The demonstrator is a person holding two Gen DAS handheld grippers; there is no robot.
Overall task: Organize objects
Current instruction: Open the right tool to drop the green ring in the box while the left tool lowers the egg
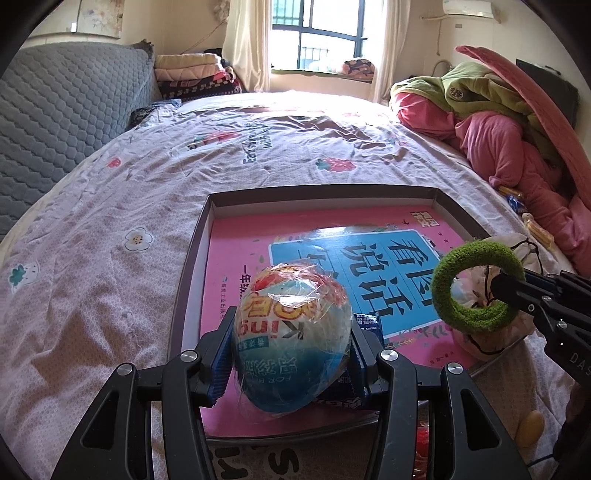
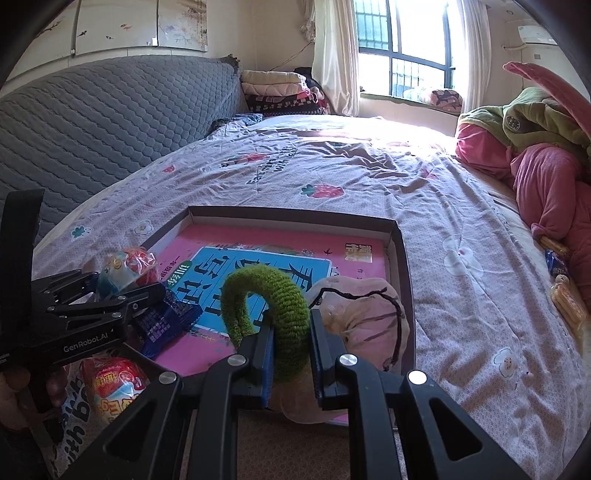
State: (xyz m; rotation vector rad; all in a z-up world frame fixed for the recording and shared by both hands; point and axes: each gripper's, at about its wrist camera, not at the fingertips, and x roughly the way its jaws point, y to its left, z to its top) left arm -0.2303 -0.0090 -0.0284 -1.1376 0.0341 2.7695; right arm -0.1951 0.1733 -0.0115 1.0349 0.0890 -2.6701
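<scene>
A: Left gripper (image 1: 291, 354) status?

B: Jaws pinching the egg-shaped wrapped toy (image 1: 291, 332), one blue pad on each flank, egg upright between them. It sits over the near edge of the shallow cardboard box (image 1: 192, 258), above the pink book (image 1: 236, 258) lying flat inside. A dark blue packet (image 2: 166, 325) lies just beside and under the egg, at the box's near-left corner in the right view.

A: Right gripper (image 2: 290, 354)?

B: Jaws nearly together, clamped on the green fuzzy ring (image 2: 269, 314). Ring stands upright, most of it clear above the fingertips. Directly over the pink drawstring pouch (image 2: 362, 314) at the box's near-right corner; can't tell if ring and pouch touch.

A: Surface?

B: Box rests on a bed with a pink patterned sheet (image 1: 110, 206). Grey quilted headboard (image 1: 66, 110) on the left, window (image 1: 317, 33) at the far side, pink and green bedding pile (image 1: 498, 122) along the right edge. A second wrapped egg (image 2: 114, 384) lies outside the box, near edge.

A: Pose?

B: Both grippers angled down, side by side, well apart.
</scene>
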